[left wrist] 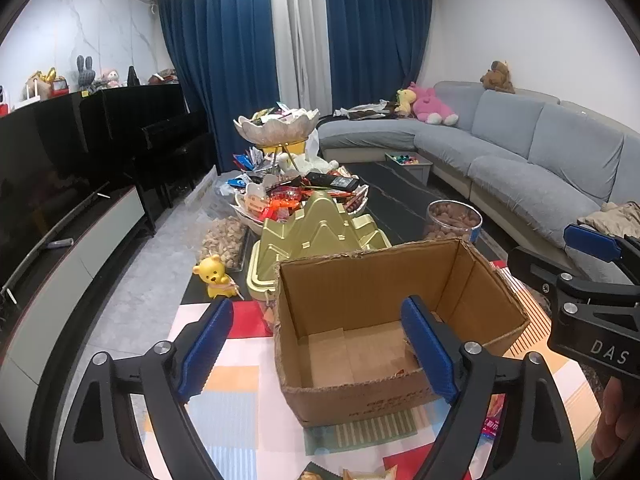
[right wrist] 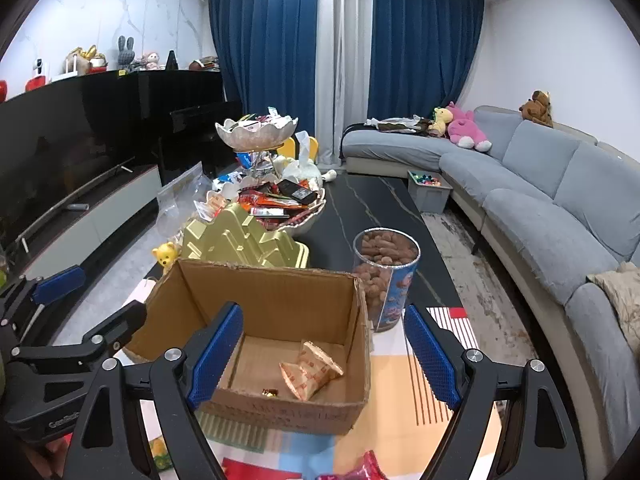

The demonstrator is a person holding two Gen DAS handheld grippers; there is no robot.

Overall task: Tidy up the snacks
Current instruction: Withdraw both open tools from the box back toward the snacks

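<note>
One cardboard box (right wrist: 256, 344) holds two snack packets (right wrist: 310, 368) and one small gold candy (right wrist: 270, 392). Nearby stand one nut jar (right wrist: 386, 276), one gold tin (right wrist: 244, 240) and one yellow bear (left wrist: 216, 276).

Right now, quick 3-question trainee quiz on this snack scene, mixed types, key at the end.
1. True or false: the cardboard box holds wrapped snacks.
2. What stands directly beside the box, on its side toward the sofa? A) clear tub of nuts B) yellow bear figure C) tissue box
3. Fill in: the left gripper and right gripper are both ____, with nothing between their fingers.

Key:
1. True: two orange-and-white packets and a small gold candy lie on its floor.
2. A: the clear tub of nuts; the yellow bear figure is on the opposite side.
3. open
</note>
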